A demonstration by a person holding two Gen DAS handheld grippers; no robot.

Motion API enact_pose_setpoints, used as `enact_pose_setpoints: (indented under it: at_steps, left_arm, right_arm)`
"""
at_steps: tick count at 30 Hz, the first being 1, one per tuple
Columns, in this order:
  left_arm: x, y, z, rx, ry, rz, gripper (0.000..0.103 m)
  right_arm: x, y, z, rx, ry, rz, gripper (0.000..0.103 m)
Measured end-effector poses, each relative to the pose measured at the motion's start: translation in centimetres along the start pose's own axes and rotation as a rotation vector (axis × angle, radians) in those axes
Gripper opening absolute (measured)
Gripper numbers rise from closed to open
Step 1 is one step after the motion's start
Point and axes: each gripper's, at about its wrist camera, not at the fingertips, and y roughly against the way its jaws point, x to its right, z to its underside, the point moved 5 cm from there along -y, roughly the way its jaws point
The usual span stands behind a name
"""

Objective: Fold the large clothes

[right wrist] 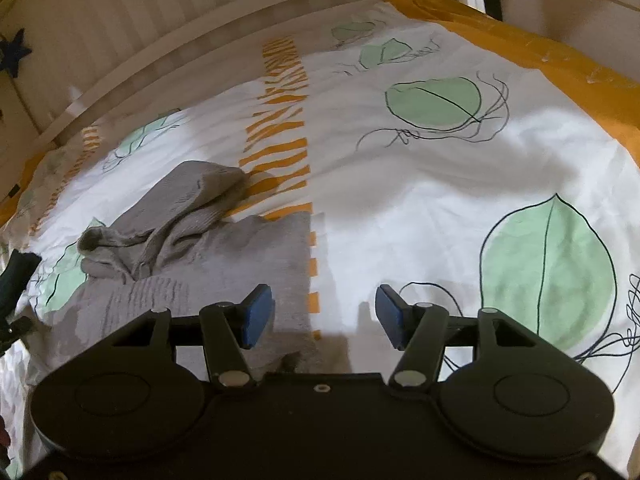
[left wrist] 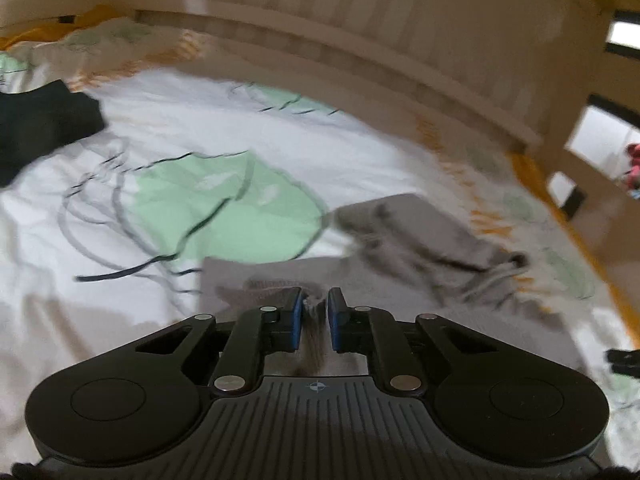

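A grey knitted garment (left wrist: 416,248) lies on the bed, partly folded, with a hood and drawstring bunched at the right. My left gripper (left wrist: 316,312) is shut on a fold of this grey garment and holds it pinched between its blue pads. In the right wrist view the grey garment (right wrist: 224,248) lies at the left, its sleeve folded over the body. My right gripper (right wrist: 324,316) is open and empty above the garment's right edge and the bed cover.
The bed cover (right wrist: 440,200) is white with green leaf prints and orange stripes. A dark garment (left wrist: 40,124) lies at the far left. A wooden slatted bed frame (left wrist: 400,32) runs along the back, with posts at the right.
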Motion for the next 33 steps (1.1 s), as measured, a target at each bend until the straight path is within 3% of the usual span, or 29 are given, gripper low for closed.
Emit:
enact_pose_setpoints:
  at_steps: [4, 11, 16, 18, 21, 24, 26, 28, 31, 33]
  left_arm:
    - [-1.7, -1.1, 0.7, -0.075, 0.066, -0.036, 0.014]
    - [-1.6, -2.2, 1.6, -0.121, 0.023, -0.072, 0.014]
    - [-1.9, -2.5, 2.0, -0.138, -0.013, -0.079, 0.016]
    - [-1.8, -2.5, 2.0, -0.140, -0.030, -0.082, 0.017]
    - [-1.5, -2.4, 1.9, -0.141, -0.041, -0.089, 0.021]
    - [-0.7, -1.6, 1.4, -0.115, -0.057, -0.066, 0.040]
    - [0.1, -1.1, 1.1, -0.074, -0.103, -0.062, 0.067]
    - [0.5, -1.3, 1.2, -0.071, -0.153, -0.062, 0.075]
    - [-0.3, -2.9, 2.4, -0.168, -0.179, -0.112, 0.079]
    - [-1.2, -3.7, 3.2, -0.196, -0.165, -0.110, 0.086]
  right_arm:
    - [-0.1, -0.4, 0.4, -0.022, 0.015, 0.010, 0.063]
    - [-1.1, -1.2, 1.2, -0.056, 0.074, 0.014, 0.063]
    - [-1.5, -3.5, 3.2, -0.158, 0.220, 0.106, 0.072]
    - [-1.4, -3.7, 3.6, -0.142, 0.267, 0.127, 0.079]
    - [-1.6, -3.6, 3.4, -0.149, 0.270, 0.137, 0.079]
    - [-1.8, -2.9, 3.2, -0.153, 0.206, 0.057, 0.079]
    - [-1.7, -2.6, 3.1, -0.148, 0.156, 0.001, 0.079]
    - [-1.6, -3.0, 3.3, -0.162, 0.170, 0.027, 0.079]
    - [-1.2, -3.6, 3.7, -0.174, 0.210, 0.077, 0.086]
    - [-1.0, -3.7, 3.7, -0.175, 0.211, 0.082, 0.088]
